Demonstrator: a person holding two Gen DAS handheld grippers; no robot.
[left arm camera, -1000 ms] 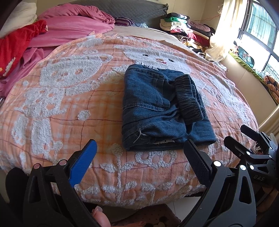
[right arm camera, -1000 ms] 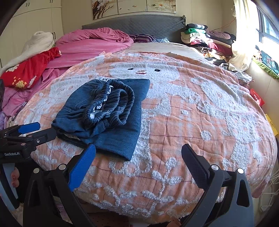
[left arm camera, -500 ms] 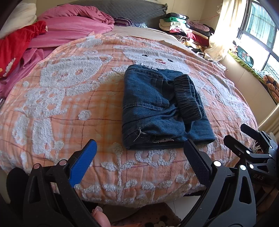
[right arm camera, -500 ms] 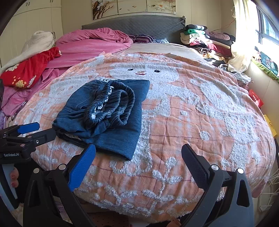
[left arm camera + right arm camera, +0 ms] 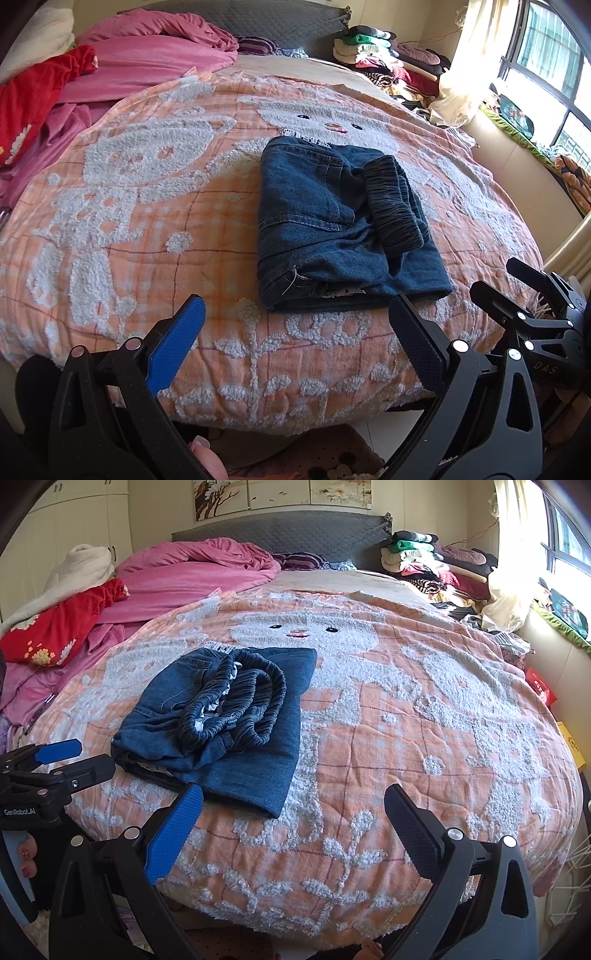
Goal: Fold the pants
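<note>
Folded pants laid on the bed, both grippers held released off its near edge

The dark denim pants (image 5: 343, 229) are seen folded into a compact stack on the orange blanket (image 5: 155, 229), towards the bed's near edge, the gathered waistband turned up on top. The left gripper (image 5: 295, 332) and right gripper (image 5: 293, 823) are held with jaws spread wide, nothing grasped, apart from the cloth. Pink bedding (image 5: 192, 572) and a red garment (image 5: 59, 627) are heaped at the bed's far left corner; a pile of clothes (image 5: 424, 565) is stacked at the far right corner, by the grey headboard (image 5: 295, 531) and a window (image 5: 546, 62)
</note>
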